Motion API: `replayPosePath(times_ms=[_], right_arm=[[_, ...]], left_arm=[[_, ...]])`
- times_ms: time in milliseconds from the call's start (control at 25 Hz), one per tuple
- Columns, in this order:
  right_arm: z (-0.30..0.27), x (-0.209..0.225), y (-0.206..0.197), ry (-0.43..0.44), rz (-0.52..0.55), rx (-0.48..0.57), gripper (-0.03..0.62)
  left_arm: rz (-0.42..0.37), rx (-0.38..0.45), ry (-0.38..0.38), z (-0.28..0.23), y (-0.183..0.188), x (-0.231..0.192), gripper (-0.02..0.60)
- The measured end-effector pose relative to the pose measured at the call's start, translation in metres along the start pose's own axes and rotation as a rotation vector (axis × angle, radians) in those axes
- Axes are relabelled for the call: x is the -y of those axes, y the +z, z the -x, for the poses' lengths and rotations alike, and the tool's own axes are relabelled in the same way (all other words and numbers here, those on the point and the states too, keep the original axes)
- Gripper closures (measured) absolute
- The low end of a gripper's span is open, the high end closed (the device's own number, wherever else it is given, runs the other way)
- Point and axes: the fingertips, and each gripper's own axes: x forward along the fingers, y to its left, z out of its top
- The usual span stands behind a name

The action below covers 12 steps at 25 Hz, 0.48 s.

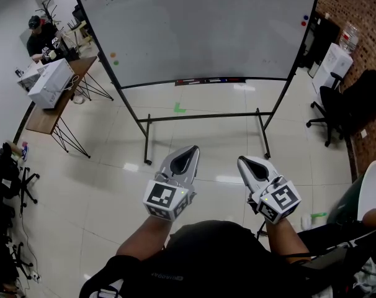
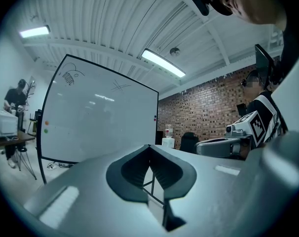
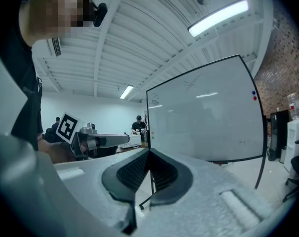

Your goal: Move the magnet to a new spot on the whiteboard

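both tools are held level, side by side, facing the whiteboard [image 1: 206, 30] (it stands on a black floor stand [image 1: 203, 116]) and well apart from it. the left tool [image 1: 189, 153] has its jaws together with nothing between them, and the right tool [image 1: 245, 161] is likewise closed and empty. 4 small magnets sit on the board: an orange magnet [image 1: 113, 54] just above a green magnet [image 1: 116, 61] near its left edge, and a blue magnet [image 1: 304, 17] just above a red magnet [image 1: 304, 23] near its right edge.

Upright whiteboard [image 1: 206, 30] — small coloured magnets [image 1: 114, 55] near both side edges.
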Motion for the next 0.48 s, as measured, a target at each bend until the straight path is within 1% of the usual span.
replayPosePath(times_ms=[480], right_arm=[[-0.0037,-0.0018,-0.0017,0.008,-0.003,-0.007,0.591]], left_arm=[[-0.002,0.001,0.006,0.0006,0.0005,-0.0031,0.566]])
